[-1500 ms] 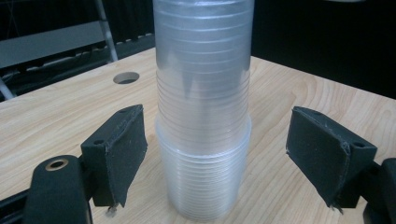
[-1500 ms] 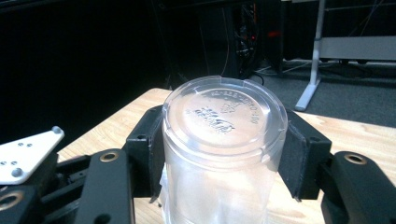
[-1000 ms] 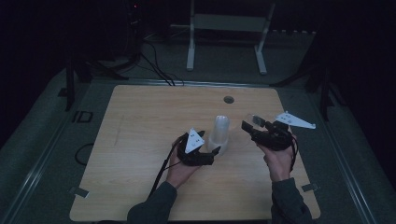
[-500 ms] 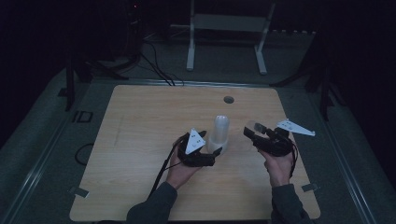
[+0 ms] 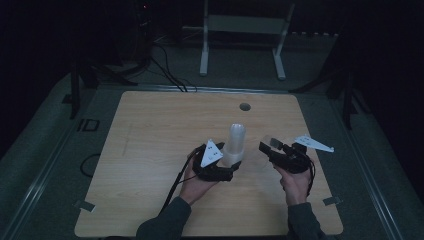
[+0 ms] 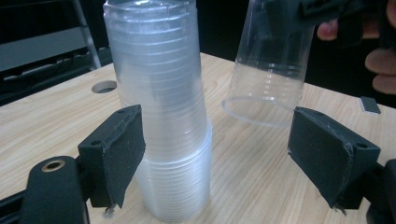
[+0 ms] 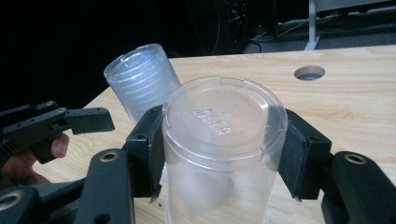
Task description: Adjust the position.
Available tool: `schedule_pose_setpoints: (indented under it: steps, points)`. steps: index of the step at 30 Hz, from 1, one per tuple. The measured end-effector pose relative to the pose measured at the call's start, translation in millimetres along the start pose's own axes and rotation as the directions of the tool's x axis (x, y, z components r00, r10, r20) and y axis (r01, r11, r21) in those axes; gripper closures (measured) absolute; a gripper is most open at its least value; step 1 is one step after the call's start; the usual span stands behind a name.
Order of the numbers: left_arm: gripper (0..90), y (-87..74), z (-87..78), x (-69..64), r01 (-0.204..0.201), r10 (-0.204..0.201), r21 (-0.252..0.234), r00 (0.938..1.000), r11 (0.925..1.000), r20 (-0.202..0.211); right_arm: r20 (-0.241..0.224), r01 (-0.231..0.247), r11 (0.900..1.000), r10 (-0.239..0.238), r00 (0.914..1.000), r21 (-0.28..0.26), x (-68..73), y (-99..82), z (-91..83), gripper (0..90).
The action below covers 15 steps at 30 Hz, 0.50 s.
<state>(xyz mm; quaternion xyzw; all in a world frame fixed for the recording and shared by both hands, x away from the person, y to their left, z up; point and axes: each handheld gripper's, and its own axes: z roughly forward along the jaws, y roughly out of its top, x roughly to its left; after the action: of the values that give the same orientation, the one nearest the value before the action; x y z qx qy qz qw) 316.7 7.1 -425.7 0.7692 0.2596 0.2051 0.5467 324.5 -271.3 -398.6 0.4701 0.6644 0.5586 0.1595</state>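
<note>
One cup stack (image 5: 235, 145), one loose cup (image 7: 224, 140), two claws, one table (image 5: 150, 150)

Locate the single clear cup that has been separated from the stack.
In the high view the single clear cup sits upside down in the right gripper, right of the stack of cups near the table's middle.

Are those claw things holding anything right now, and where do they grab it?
The right gripper clamps a single clear cup, upside down, by its side walls near the base. The left gripper stands open around the cup stack.
</note>
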Motion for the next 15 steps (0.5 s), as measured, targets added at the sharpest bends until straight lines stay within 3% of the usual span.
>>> schedule_pose_setpoints:
  steps: [5,15]
  points:
    - [21.9,1.4,-0.8,-1.4,0.001,-0.001,-0.013,0.9999,0.9999,0.015,-0.007,-0.014,0.9999,0.014,0.9999,-0.001,0.7,-5.4,0.0,40.9]
    - [22.3,3.4,3.1,-5.0,-0.011,0.011,0.012,0.9987,0.9999,0.050,-0.020,-0.021,0.9997,0.021,0.9996,0.016,3.3,-14.9,3.3,40.9]
